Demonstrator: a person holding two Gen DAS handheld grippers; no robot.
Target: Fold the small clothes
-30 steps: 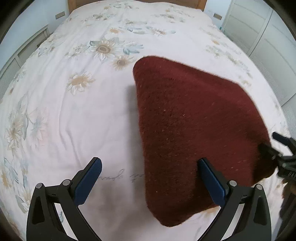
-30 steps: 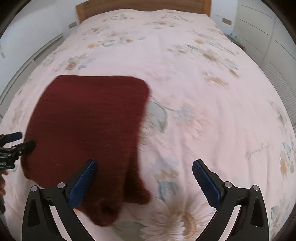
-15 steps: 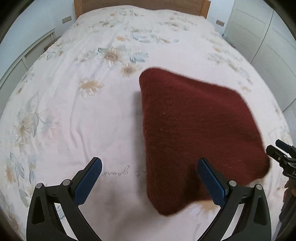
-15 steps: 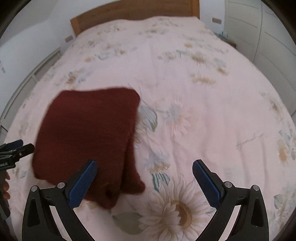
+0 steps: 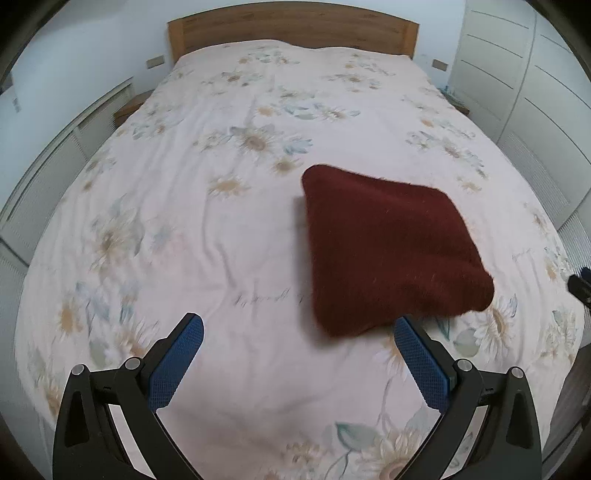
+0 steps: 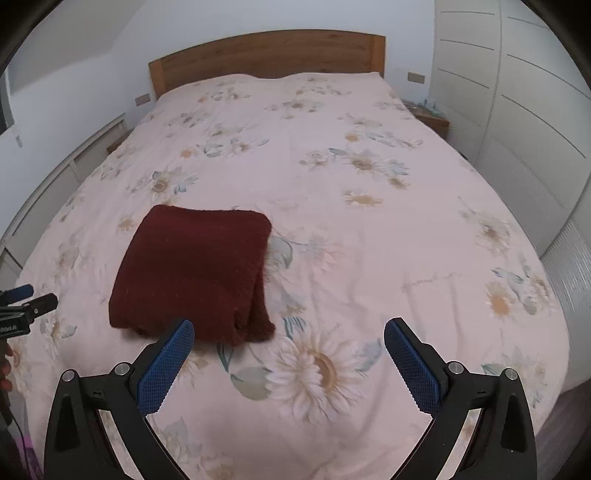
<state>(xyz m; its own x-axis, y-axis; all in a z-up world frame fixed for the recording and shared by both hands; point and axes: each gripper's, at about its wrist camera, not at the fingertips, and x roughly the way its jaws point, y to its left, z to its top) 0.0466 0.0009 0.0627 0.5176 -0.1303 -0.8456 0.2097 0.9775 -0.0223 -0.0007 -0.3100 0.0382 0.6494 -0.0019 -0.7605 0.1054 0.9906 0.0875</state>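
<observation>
A dark red knitted garment lies folded into a thick square on the floral bedspread, near the foot of the bed. It also shows in the right wrist view. My left gripper is open and empty, held above the bed just short of the garment's near left corner. My right gripper is open and empty, just short of the garment's near right corner. The left gripper's tip shows at the right wrist view's left edge.
The bedspread covers a wide bed with a wooden headboard. White wardrobe doors stand along the right side. A low white cabinet runs along the left. The bed's near edge lies below both grippers.
Both grippers have pulled back and up from the garment, so it looks smaller and more of the room shows. The garment stays folded on the bed.
</observation>
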